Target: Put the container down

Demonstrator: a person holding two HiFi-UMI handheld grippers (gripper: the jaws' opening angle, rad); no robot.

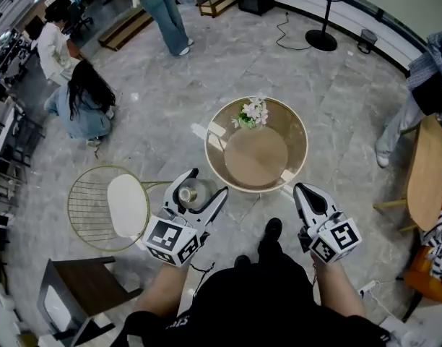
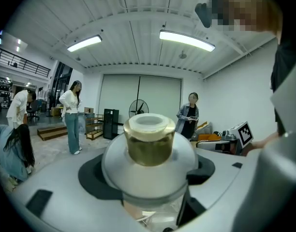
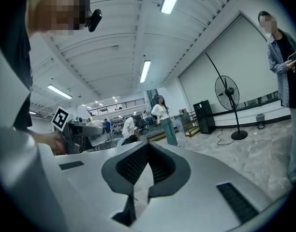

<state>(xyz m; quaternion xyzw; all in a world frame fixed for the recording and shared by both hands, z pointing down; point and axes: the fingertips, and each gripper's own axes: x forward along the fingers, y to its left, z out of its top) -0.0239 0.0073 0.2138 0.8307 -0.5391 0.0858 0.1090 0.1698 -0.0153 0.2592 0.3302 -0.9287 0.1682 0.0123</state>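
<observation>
Left gripper (image 1: 209, 181) is clamping its jaws on the container (image 1: 186, 192), a pale jar with a gold-coloured neck and a white rim. The jar is standing upright in the grip, long axis vertical and mouth facing up toward the head camera, hanging over the floor (image 1: 329, 92) between the wire chair (image 1: 98, 207) and the round table (image 1: 258, 159). In the left gripper view the jaws are covering the jar's lower body, and its contents are hard to make out. Right gripper (image 1: 303, 190) is holding its jaws almost together with nothing between them. Grey marbled tiles are covering an open hall, where flowers (image 1: 253, 112) are sitting on the table, a fan (image 1: 322, 20) is standing and a person (image 1: 84, 107) is crouching.
</observation>
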